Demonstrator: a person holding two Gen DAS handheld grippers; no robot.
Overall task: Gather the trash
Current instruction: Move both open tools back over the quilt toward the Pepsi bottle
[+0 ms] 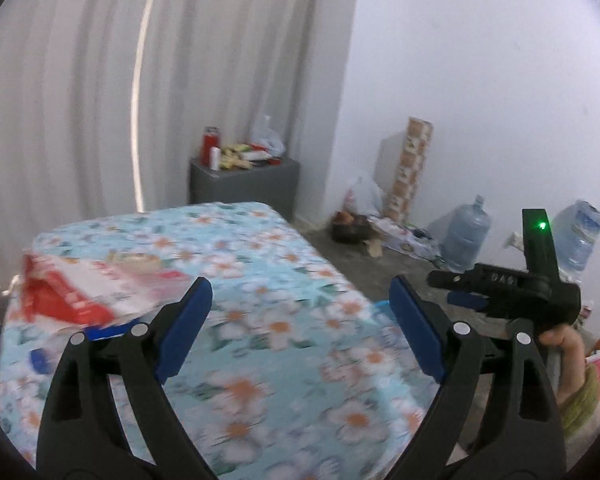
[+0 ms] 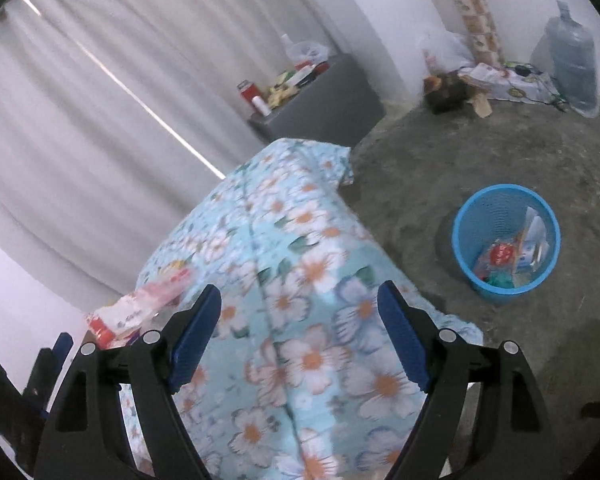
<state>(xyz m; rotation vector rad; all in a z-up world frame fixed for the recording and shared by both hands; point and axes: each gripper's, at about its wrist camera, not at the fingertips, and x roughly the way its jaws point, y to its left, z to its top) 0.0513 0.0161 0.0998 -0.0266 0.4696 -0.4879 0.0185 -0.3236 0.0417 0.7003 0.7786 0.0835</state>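
Both pairs of fingers [image 1: 416,332] [image 2: 400,336] stand wide and empty above the floral-clothed table [image 2: 300,280]; a red-and-white wrapper [image 1: 84,292] lies near its left edge, a blue bin [image 2: 506,242] on the floor.

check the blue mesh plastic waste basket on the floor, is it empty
No, the blue mesh plastic waste basket already holds crumpled wrappers, including a red one.

Black fingers [image 1: 416,400], blue pads [image 1: 414,326], silver rivets.
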